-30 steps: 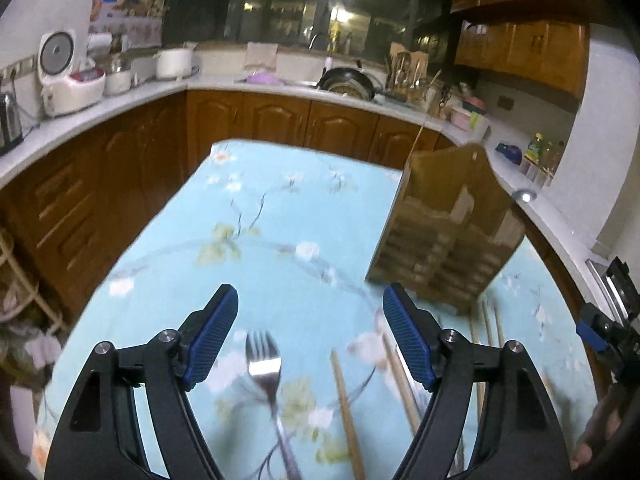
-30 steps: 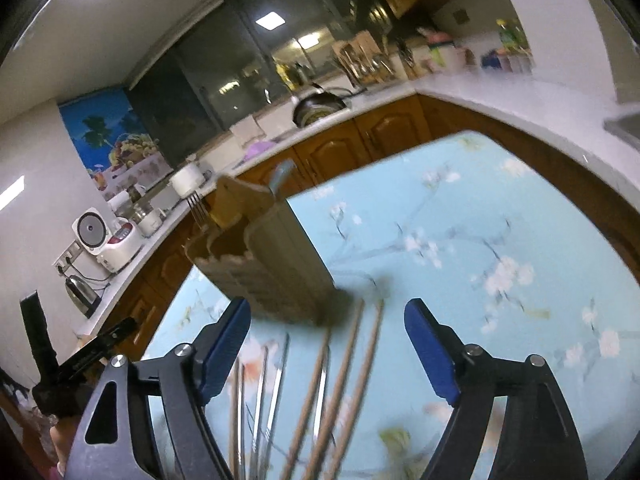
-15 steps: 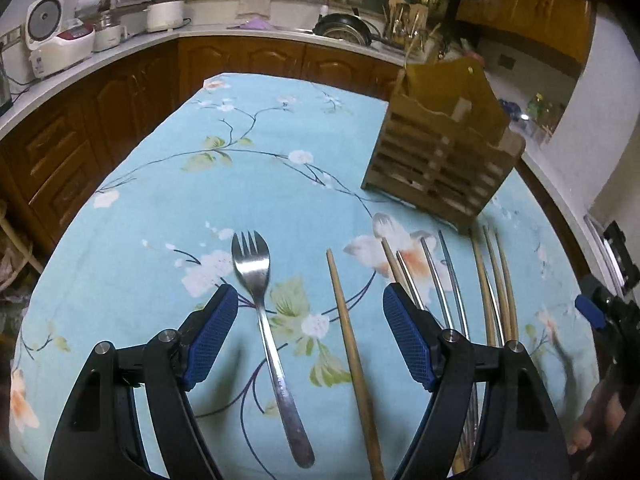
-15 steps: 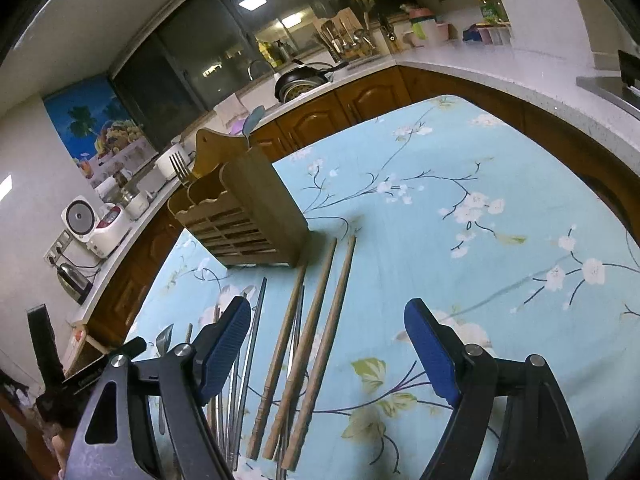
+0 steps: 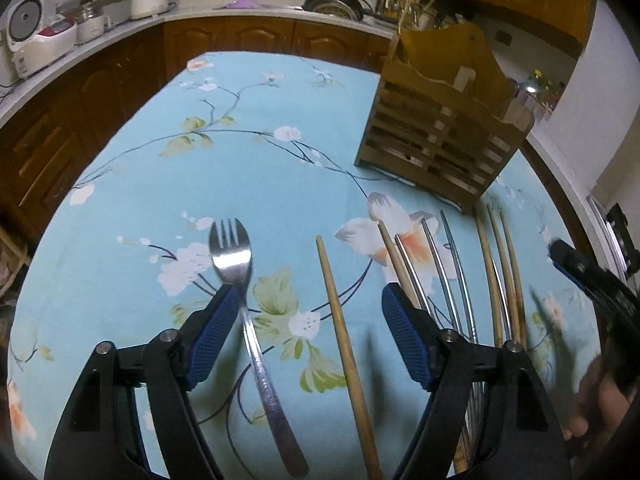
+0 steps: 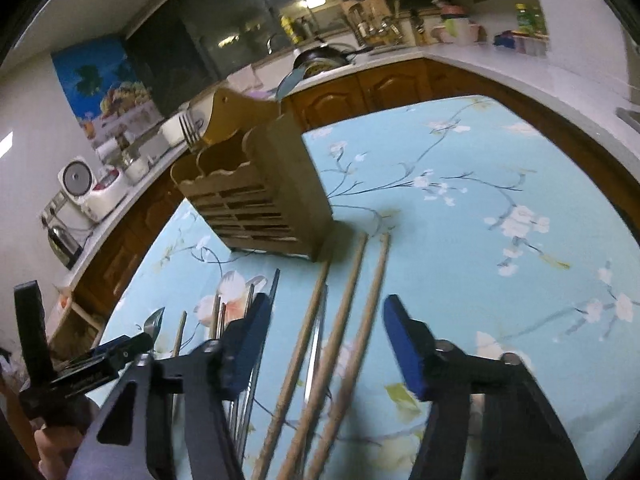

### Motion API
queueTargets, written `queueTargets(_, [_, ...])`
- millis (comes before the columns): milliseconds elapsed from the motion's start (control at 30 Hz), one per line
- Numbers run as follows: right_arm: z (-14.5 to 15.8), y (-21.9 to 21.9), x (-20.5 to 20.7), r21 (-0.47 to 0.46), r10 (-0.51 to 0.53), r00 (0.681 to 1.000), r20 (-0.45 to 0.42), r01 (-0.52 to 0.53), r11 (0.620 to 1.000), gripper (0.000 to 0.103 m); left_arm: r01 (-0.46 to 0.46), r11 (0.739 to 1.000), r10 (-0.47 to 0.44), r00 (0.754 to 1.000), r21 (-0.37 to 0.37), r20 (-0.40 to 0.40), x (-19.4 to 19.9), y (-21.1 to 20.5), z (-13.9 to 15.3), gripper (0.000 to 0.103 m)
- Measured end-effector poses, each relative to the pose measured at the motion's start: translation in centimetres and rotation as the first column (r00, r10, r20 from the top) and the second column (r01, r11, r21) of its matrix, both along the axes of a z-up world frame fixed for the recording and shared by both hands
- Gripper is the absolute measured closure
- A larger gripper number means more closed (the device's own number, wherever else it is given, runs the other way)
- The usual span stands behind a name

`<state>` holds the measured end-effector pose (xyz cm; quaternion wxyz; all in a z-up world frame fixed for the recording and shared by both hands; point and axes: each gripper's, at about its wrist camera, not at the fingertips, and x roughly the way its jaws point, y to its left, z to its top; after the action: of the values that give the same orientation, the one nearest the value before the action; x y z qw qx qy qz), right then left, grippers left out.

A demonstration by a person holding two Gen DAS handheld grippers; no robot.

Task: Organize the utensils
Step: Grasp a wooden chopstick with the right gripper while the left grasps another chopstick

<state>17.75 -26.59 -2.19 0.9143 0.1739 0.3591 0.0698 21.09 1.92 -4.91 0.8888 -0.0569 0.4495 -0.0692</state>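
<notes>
A steel fork (image 5: pixel 231 258) and a wooden chopstick (image 5: pixel 340 328) lie on the blue floral tablecloth (image 5: pixel 260 168), between the jaws of my left gripper (image 5: pixel 310 300). Those jaws are closing; the left pad sits right beside the fork's neck, and nothing is pinched. Metal chopsticks (image 5: pixel 440 264) and more wooden ones (image 5: pixel 500 264) lie to the right. My right gripper (image 6: pixel 326 308) is closing around three wooden chopsticks (image 6: pixel 344 320) and a metal one, with gaps on both sides. The slatted wooden holder (image 6: pixel 260 196) stands behind them with a fork (image 6: pixel 188 128) in it.
The holder (image 5: pixel 436 132) stands at the table's far right. Wooden cabinets and a white counter ring the table, with a rice cooker (image 5: pixel 36 40) and a pan (image 5: pixel 336 0) on it. The left gripper (image 6: pixel 120 352) shows low in the right wrist view.
Both grippers have dipped toward the table, so the utensils loom larger. The right jaws have narrowed markedly around the wooden chopsticks. The left jaws have narrowed slightly over the fork and chopstick.
</notes>
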Motion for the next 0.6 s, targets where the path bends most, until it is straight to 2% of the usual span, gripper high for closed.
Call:
queueTargets(100, [-0.5, 1.1, 2.3, -0.018, 0.023, 0.999, -0.03, -0.024, 1.0, 0.06, 0.024, 1.0, -0.024, 0.999, -0.003, -0.03, 0.7, -0.4, -0.5, 0.039])
queueTargets(367, [-2.5, 3.1, 7.4, -0.082, 0.06, 0.991, -0.12, -0.07, 0.994, 0.071, 0.051, 0.999, -0.05, 0.994, 0.0, -0.097, 2.5, -1.3, -1.8, 0.054])
queueTargets(433, [-3.1, 3.4, 8.3, -0.103, 0.056, 0.989, -0.139, -0.071, 0.992, 0.074, 0.06, 0.998, -0.059, 0.991, 0.006, -0.117, 3.0, -1.7, -2.3, 0.066])
queueTargets(500, [-4.0, 3.7, 9.3, -0.133, 0.046, 0.984, -0.171, -0.069, 0.989, 0.074, 0.075, 0.996, -0.07, 0.992, 0.051, -0.103, 3.2, -2.3, -2.4, 0.068])
queueTargets(567, [-4.2, 4.0, 9.6, -0.163, 0.041, 0.986, -0.164, -0.068, 0.984, 0.076, 0.087, 0.993, -0.079, 0.992, 0.078, -0.095, 3.3, -2.8, -2.5, 0.076])
queueTargets(600, [-4.1, 4.1, 9.7, -0.174, 0.04, 0.986, -0.164, -0.068, 0.982, 0.08, 0.093, 0.991, -0.085, 0.992, 0.097, -0.089, 3.3, -3.1, -2.5, 0.086])
